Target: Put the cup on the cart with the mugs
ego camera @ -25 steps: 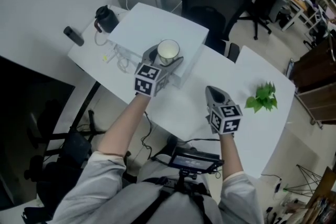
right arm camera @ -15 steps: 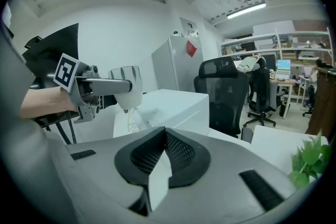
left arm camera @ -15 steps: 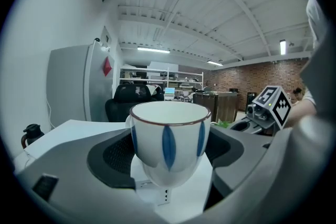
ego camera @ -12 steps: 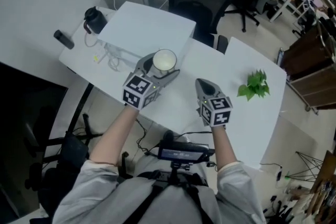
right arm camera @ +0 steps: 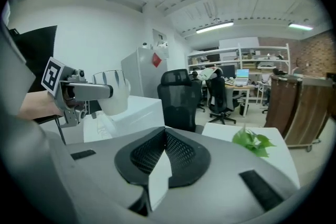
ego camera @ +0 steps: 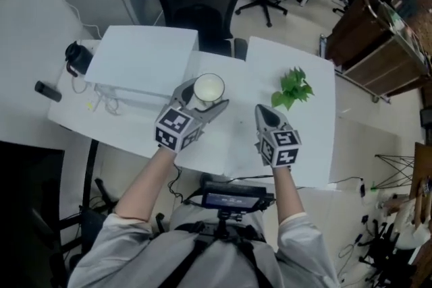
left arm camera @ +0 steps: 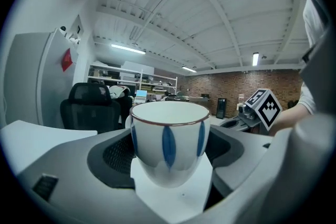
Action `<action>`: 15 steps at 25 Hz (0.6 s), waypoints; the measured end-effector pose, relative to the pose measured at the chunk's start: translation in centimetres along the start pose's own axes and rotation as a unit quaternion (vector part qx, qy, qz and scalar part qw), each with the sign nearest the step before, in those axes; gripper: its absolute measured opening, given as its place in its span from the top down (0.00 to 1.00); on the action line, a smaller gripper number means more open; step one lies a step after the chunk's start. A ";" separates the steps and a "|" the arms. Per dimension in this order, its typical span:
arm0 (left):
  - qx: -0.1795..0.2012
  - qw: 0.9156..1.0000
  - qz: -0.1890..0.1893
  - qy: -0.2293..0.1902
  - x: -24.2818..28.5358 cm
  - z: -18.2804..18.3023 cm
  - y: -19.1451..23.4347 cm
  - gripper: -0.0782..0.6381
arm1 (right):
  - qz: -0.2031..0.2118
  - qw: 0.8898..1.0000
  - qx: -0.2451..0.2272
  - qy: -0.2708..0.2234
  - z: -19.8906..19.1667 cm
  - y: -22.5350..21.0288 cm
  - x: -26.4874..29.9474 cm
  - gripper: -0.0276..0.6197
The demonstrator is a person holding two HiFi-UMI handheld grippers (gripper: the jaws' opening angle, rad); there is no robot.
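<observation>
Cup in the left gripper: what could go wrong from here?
1. The cup is pinched only by its sides in the left gripper, above the table, nothing under it; a jolt could slip it.
2. The shut right gripper hangs close beside and could knock it.
3. No cart shows in any view, so the way there is unseen.

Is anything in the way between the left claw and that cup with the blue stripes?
Nothing visible is: the left gripper holds the cup directly, gripped upright between its jaws.
</observation>
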State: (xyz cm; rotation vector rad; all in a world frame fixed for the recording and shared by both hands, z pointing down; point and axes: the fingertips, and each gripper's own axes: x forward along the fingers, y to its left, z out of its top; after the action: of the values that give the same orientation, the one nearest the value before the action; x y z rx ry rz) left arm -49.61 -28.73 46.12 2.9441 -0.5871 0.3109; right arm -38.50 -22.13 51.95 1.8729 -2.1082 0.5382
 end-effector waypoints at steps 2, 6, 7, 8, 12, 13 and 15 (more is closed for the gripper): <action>0.000 1.000 -0.022 0.003 1.6 0.2 -2.4 0.35 | -0.027 1.000 0.013 0.000 -0.6 -2.4 -2.3 0.95; 0.011 0.997 -0.078 0.009 5.4 0.7 -8.1 0.35 | -0.089 0.995 0.040 -0.008 -2.0 -7.7 -7.7 0.95; 0.013 0.996 -0.090 0.010 6.5 0.8 -9.6 0.35 | -0.101 0.994 0.045 -0.011 -2.3 -9.0 -9.0 0.95; 0.014 0.995 -0.101 0.011 7.5 0.8 -11.2 0.35 | -0.111 0.992 0.049 -0.013 -2.7 -10.2 -10.4 0.95; 0.022 0.989 -0.145 0.023 10.9 0.6 -18.2 0.35 | -0.154 0.985 0.069 -0.016 -5.4 -15.4 -16.5 0.95; 0.025 0.987 -0.156 0.025 11.7 0.7 -20.1 0.35 | -0.165 0.983 0.077 -0.017 -6.0 -16.7 -18.2 0.95; 0.029 0.983 -0.177 0.027 13.1 0.9 -23.8 0.35 | -0.187 0.978 0.092 -0.021 -7.4 -18.9 -21.7 0.95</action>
State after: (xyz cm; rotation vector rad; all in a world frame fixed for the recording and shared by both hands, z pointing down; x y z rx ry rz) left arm -28.30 -11.87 46.27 3.0072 -0.0409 0.3695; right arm -17.37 -1.34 50.90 2.3294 -1.7133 0.6219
